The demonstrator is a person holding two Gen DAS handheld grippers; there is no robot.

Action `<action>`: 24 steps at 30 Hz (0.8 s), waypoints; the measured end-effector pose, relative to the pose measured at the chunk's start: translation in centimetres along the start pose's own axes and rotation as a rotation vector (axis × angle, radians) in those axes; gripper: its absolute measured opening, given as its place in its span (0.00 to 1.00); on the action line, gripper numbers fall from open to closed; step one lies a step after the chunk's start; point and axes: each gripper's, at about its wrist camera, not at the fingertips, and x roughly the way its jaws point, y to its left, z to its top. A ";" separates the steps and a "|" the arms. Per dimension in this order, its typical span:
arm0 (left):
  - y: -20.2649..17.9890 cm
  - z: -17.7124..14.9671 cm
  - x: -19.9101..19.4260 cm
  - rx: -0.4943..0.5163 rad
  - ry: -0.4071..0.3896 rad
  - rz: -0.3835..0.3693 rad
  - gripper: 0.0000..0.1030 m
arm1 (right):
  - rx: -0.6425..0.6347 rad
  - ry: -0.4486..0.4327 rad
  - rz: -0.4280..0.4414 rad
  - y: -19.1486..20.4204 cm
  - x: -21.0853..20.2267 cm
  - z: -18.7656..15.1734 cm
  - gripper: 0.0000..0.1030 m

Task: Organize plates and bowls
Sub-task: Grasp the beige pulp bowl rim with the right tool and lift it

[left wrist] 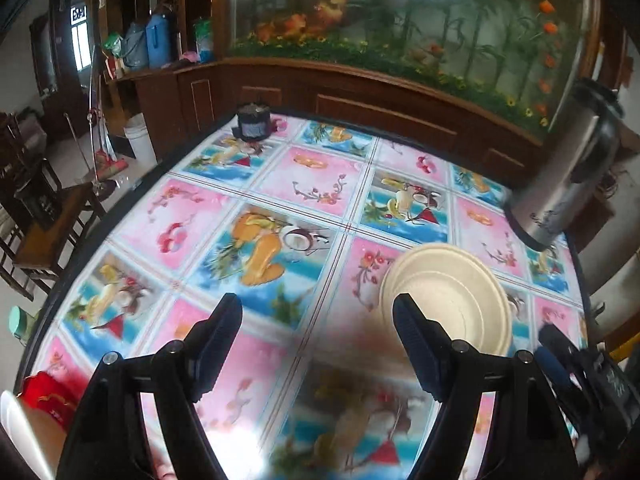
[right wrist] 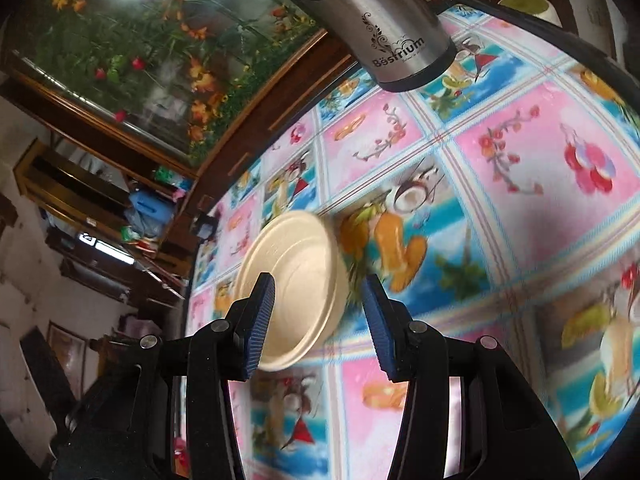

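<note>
Plainly, the matter turned on where the cream bowl (right wrist: 294, 292) lay relative to the right gripper (right wrist: 318, 320). In the right wrist view the bowl sat on the table (right wrist: 520, 216), directly ahead of the open jaws and slightly toward their left side; the left finger (right wrist: 258, 324) overlapped the bowl's near rim in the picture, while the right finger (right wrist: 382, 328) stood clear of it over the patterned cloth. Whether the left finger actually touched the rim could not be told. The jaws stood wide and held nothing. The bowl was round, so no long axis governed the grasp; only the rim offered a hold. The left gripper (left wrist: 318, 340) was likewise spread wide and empty, with the same bowl (left wrist: 448, 300) off beyond its right finger, not between the jaws. A steel flask (left wrist: 568, 176) stood at the table's far right edge, just beyond the bowl. The right gripper was judged the nearer and better aligned. The likely next step was to straddle the rim, one finger inside and one outside, before closing. Motion blur limited finer reading.
</note>
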 end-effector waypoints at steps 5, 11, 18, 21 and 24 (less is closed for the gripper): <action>0.0 -0.2 2.5 -0.054 -0.003 0.008 0.76 | -0.024 -0.002 -0.009 -1.0 0.9 0.3 0.44; 0.8 0.4 1.9 -0.035 -0.046 0.050 0.77 | -0.050 -0.024 0.025 -0.4 0.7 -0.2 0.44; 0.2 -0.6 3.9 0.019 0.008 0.030 0.78 | -0.098 -0.035 -0.002 0.6 0.9 -1.2 0.44; -0.4 -0.8 3.6 0.034 -0.034 0.013 0.78 | -0.116 -0.024 -0.029 0.5 1.7 -1.6 0.44; -1.0 -0.9 3.9 0.055 -0.042 0.003 0.78 | -0.109 -0.018 -0.038 0.1 2.2 -1.7 0.44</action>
